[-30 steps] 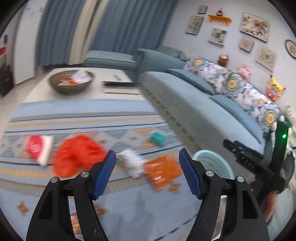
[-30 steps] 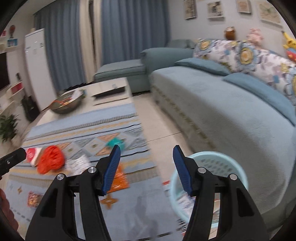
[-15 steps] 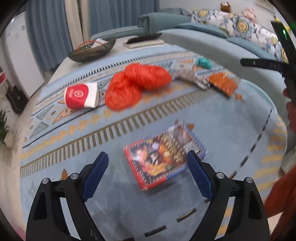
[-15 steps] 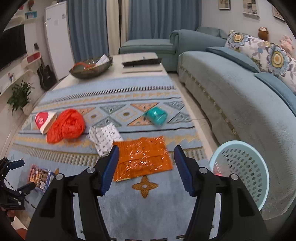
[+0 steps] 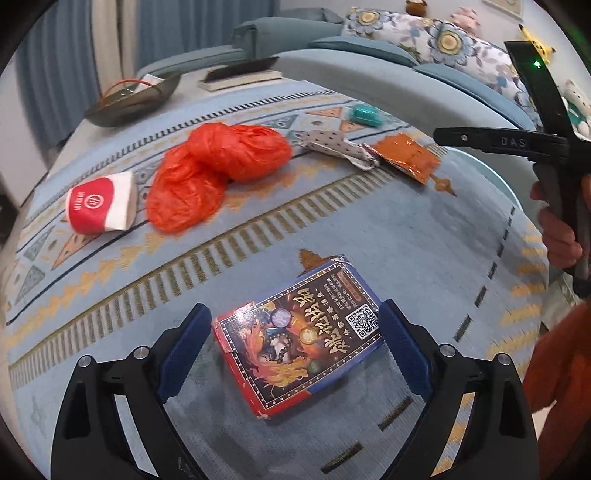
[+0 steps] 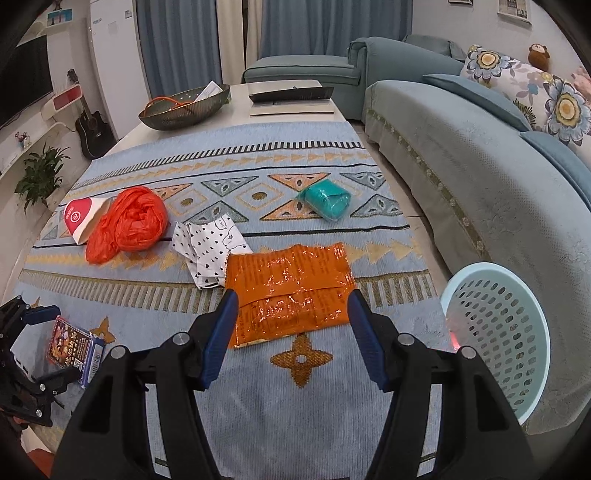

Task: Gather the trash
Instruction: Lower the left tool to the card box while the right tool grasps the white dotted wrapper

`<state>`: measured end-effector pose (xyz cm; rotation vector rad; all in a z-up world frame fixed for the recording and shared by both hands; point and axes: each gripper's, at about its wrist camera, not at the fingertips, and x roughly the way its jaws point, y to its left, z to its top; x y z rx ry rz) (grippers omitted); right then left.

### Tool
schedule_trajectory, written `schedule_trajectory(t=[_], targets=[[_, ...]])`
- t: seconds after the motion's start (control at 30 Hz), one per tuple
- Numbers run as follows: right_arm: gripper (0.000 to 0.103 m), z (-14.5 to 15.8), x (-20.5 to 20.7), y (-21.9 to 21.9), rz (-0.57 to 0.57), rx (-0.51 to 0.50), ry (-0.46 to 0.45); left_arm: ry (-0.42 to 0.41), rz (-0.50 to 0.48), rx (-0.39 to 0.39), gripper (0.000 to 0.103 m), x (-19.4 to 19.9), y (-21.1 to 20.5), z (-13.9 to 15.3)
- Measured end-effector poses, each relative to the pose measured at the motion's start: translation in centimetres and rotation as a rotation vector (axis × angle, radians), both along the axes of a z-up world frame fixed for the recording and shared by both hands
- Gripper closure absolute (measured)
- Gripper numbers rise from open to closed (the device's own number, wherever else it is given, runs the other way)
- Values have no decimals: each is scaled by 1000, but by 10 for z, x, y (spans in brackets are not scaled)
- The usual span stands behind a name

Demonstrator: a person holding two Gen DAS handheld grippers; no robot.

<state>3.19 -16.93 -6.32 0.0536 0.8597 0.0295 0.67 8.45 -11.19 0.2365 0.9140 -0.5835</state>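
Left tongs opening astride a dark, red-edged printed box (QR code showing); right tongs released.

We are in a home living room: a blue sofa with floral cushions, patterned rug, coffee table, curtains.

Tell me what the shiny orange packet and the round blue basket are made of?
The flat orange packet looks like thin glossy plastic film or foil: it glints and crinkles. The round pale blue basket looks like moulded matte plastic, its wall pierced with rows of small holes.
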Motion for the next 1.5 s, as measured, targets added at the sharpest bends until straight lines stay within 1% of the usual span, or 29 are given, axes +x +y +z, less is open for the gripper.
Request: schedule_trajectory(t=[0.07,0.23,0.33,0.4,0.43,0.53,0.63,0.7,0.8,0.83,0.9,0.93,0.97,1.03,1.07,1.17,1.23,1.3,1.33,1.4,1.43,1.47,1.5], targets=[[45,-2,0,-1,2,15,10,38,-42,-16,14,0,0,-1],[45,-3,5,0,18,59,24,72,-92,-21,12,0,1,-5],[45,3,17,13,64,110,27,67,-115,-7,12,-1,1,-4],[43,4,30,30,104,102,29,47,-108,7,12,-1,1,-1],[42,2,35,36,118,100,34,47,-108,4,12,0,1,0],[42,-12,58,57,155,126,87,41,-120,-14,12,2,4,7],[42,-24,76,74,158,85,113,29,-131,-25,12,3,6,12],[42,-29,83,83,169,62,120,17,-138,-11,12,4,7,13],[42,-40,92,93,156,6,138,29,-166,-12,12,5,8,12],[47,-42,92,94,147,-9,134,33,-174,-8,12,5,8,10],[65,-42,90,96,143,-46,115,44,-189,6,12,6,5,5],[82,-42,90,96,149,-47,113,52,-198,8,12,6,4,3],[89,-40,89,95,150,-37,111,60,-207,7,12,5,2,2],[95,-35,86,91,150,-8,98,70,-227,10,12,4,0,-1],[97,-31,83,90,156,10,90,68,-229,18,12,2,-2,-2],[99,-15,71,90,171,41,61,80,-244,14,12,-2,-4,-2],[99,-6,65,91,179,61,46,90,-256,29,12,-8,-8,-4],[99,6,57,90,186,83,29,120,-286,70,12,-12,-15,-11],[99,11,54,89,191,100,27,103,-300,100,12,-17,-18,-12],[99,22,44,85,198,130,17,91,-316,130,14,-21,-22,-13],[99,27,40,83,200,144,14,95,-309,131,15,-21,-23,-13],[99,32,34,81,204,160,8,102,-295,123,18,-19,-24,-13],[99,37,29,78,205,165,0,112,-274,103,20,-16,-24,-11]])
